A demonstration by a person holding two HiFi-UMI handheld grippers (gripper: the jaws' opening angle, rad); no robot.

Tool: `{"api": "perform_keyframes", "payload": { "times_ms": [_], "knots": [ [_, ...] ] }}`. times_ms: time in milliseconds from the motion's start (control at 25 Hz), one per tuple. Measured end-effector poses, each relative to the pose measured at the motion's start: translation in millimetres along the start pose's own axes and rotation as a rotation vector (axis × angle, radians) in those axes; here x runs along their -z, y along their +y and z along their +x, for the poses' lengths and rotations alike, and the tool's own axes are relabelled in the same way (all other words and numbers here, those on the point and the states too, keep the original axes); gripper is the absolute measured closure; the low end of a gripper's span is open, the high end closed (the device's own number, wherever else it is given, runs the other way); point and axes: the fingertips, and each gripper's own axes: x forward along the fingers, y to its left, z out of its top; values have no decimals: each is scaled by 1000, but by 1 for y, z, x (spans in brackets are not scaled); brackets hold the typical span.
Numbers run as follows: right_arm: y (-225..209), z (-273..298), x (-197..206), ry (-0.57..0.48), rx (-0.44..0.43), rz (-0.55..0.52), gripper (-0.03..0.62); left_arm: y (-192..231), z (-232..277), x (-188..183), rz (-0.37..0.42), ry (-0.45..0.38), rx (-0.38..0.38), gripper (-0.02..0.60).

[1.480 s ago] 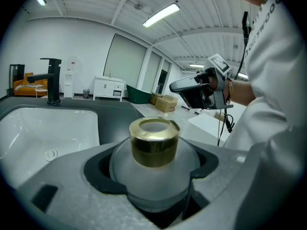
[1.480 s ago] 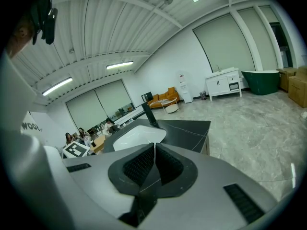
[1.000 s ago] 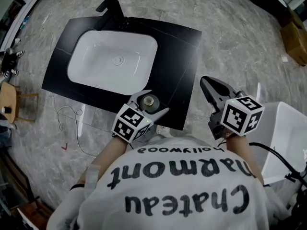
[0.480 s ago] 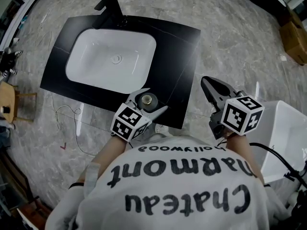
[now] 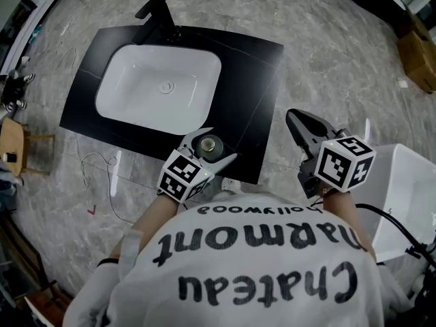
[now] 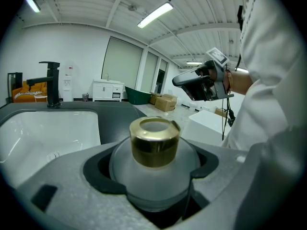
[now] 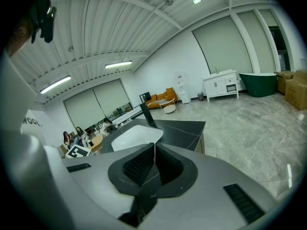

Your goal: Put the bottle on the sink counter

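A frosted round bottle with a gold cap (image 5: 210, 142) (image 6: 154, 140) sits between the jaws of my left gripper (image 5: 216, 144) (image 6: 156, 163), which is shut on its body. It is held upright over the near right part of the black sink counter (image 5: 252, 80), close to the front edge; whether its base touches the counter is hidden. The white basin (image 5: 160, 87) (image 6: 43, 128) and black faucet (image 5: 158, 12) (image 6: 50, 83) lie beyond it. My right gripper (image 5: 291, 116) (image 7: 152, 150) hangs off the counter's right side over the floor, shut and empty.
A white tub (image 5: 409, 189) stands on the floor at the right, by my right arm. A cardboard box (image 5: 419, 53) lies at the far right, a wooden stool (image 5: 13, 142) at the left. Loose cable (image 5: 95, 162) trails beside the counter's near left corner.
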Motion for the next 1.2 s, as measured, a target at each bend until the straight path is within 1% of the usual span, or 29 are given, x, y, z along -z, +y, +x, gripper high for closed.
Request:
{"api": "perform_keyframes", "payload": {
  "times_ms": [280,440,560,760,1000,1200],
  "knots": [
    [-2,-1,-1,-6,-10,0,576,-4,1,1,61,-13,-2,234],
    [1,-3,1,-3,-18,-4,576,-5,0,1,56,-17,-2,233],
    [2,-5,1,-6,-19,-5,576,-6,0,1,68,-25,-1,235],
    [4,-8,2,-5,-26,-9,576,-3,-1,0,57,-51,-22,235],
    [6,-16,4,-9,-27,-15,576,-10,2,6,157,-38,-49,235],
    [7,-25,5,-13,-25,-19,576,-11,2,6,169,-46,-56,235]
  ]
}}
